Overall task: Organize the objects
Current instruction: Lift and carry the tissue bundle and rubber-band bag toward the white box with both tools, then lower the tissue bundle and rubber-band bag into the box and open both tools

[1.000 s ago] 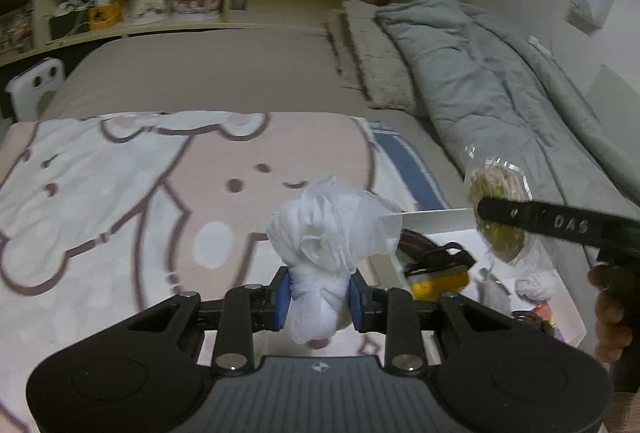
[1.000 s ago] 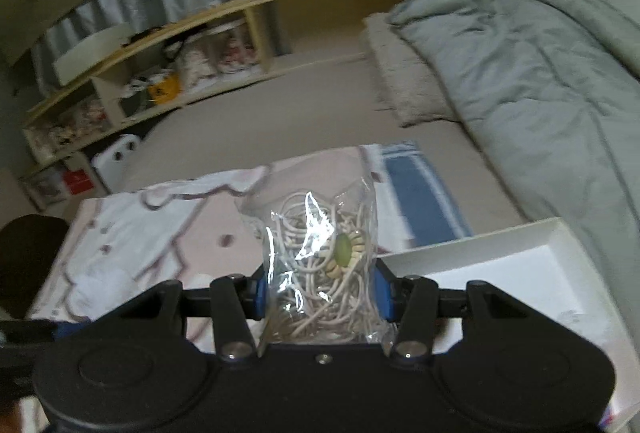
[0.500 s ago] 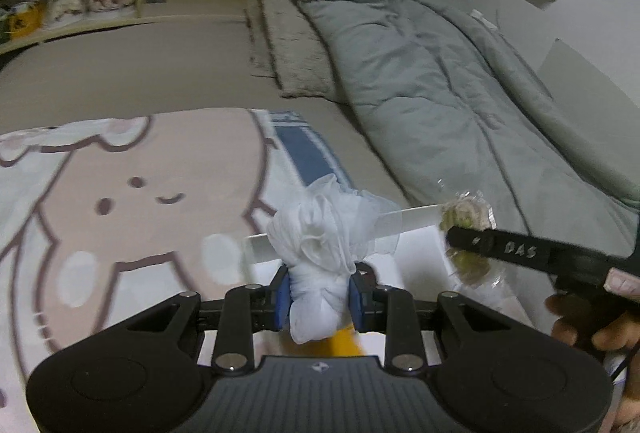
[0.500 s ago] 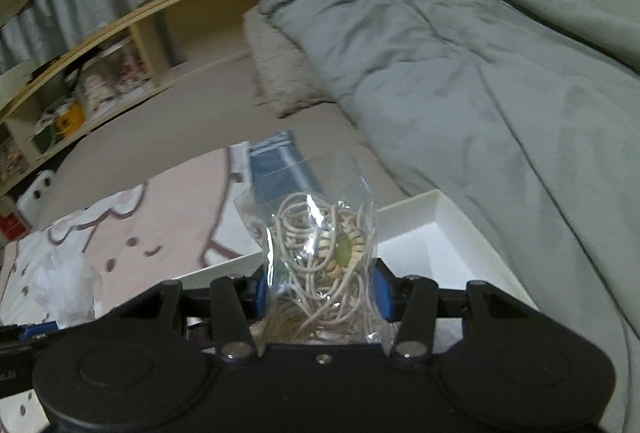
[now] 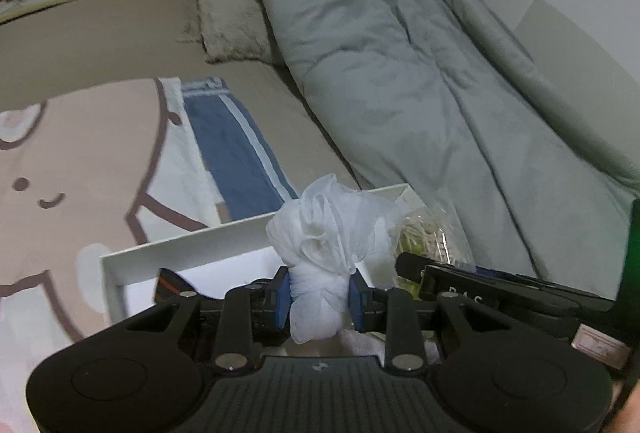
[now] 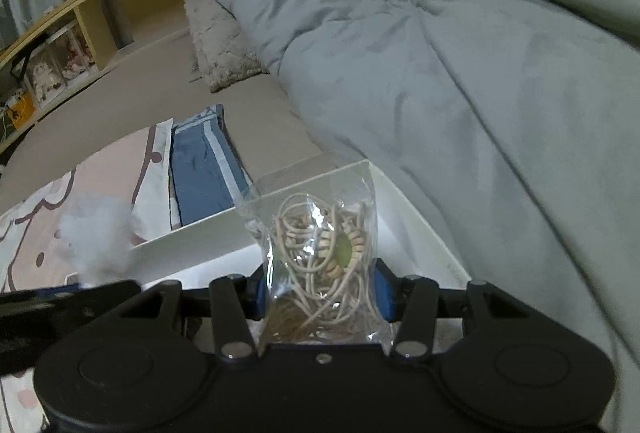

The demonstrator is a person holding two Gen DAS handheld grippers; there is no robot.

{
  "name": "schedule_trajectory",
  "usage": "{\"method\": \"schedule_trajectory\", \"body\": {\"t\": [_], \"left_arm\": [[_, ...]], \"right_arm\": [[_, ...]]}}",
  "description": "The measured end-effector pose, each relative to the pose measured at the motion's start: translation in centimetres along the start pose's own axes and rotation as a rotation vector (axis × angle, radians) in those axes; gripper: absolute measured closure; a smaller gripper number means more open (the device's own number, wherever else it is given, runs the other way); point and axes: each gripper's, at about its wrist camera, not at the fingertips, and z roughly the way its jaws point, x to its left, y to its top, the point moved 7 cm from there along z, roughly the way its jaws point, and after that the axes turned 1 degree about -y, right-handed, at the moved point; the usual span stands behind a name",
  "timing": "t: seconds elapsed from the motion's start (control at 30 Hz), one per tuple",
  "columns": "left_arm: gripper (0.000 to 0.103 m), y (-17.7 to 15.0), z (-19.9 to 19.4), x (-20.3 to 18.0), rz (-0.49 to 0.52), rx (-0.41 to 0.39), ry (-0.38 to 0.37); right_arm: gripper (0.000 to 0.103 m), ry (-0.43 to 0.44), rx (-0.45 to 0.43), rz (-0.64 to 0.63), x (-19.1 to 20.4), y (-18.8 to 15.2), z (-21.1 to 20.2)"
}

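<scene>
White mesh bundle (image 5: 320,253), its ruffled head up and its knotted waist pinched between the blue pads (image 5: 281,297) of the left gripper (image 5: 319,299), stands with its long axis upright over the near part of a white box (image 5: 180,245) on the bed. The left wrist view alone shows the dark item (image 5: 170,283) lying inside the box at its left corner, and the right gripper's black finger crossing in from the right with crinkled plastic above it. The right wrist view alone shows what that plastic holds: a clear bag of cords and beads (image 6: 320,257), clamped at its lower half by the right gripper (image 6: 322,297), jaws set moderately apart around it. The bag stands upright too, its open mouth toward the box's far wall, its long axis running away from the camera. In that view the mesh bundle shows only as a blurred white puff at the left. A grey duvet (image 6: 460,73) lies just right of the box; a cartoon-print blanket (image 5: 80,173) spreads to its left.
</scene>
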Motion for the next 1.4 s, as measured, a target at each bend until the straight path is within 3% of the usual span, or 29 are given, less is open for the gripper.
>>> {"method": "schedule_trajectory", "body": {"t": [0.17, 0.23, 0.33, 0.5, 0.63, 0.73, 0.83, 0.97, 1.4], "left_arm": [[0.072, 0.3, 2.7, -0.3, 0.003, 0.028, 0.003], [0.072, 0.4, 3.3, -0.3, 0.012, 0.037, 0.011], [0.072, 0.4, 4.1, -0.1, 0.014, 0.052, 0.014], [0.071, 0.1, 5.3, -0.3, 0.054, 0.09, 0.026], [0.061, -0.4, 6.0, -0.4, 0.085, 0.115, 0.051], [0.062, -0.4, 5.4, 0.0, 0.08, 0.097, 0.06], [0.063, -0.3, 4.9, 0.5, 0.053, 0.092, 0.051], [0.077, -0.5, 4.8, 0.7, 0.059, 0.095, 0.057], [0.08, -1.0, 5.9, 0.5, 0.055, 0.119, 0.047]], "right_arm": [[0.049, 0.012, -0.006, 0.051, -0.3, 0.2, 0.9], [0.041, 0.011, -0.008, 0.105, -0.6, 0.4, 0.7], [0.041, 0.006, -0.007, 0.121, -1.0, 0.5, 0.5], [0.044, -0.055, 0.006, 0.127, -2.0, 0.4, 0.0], [0.052, -0.055, 0.007, 0.153, -2.6, 0.4, -0.4], [0.065, -0.034, -0.02, 0.168, -2.8, 0.6, -0.7], [0.067, 0.016, -0.045, 0.171, -2.2, 0.8, -0.9], [0.068, 0.037, -0.035, 0.14, -1.1, 0.4, 0.1], [0.065, -0.015, 0.046, 0.08, -0.6, -2.4, 3.8]]}}
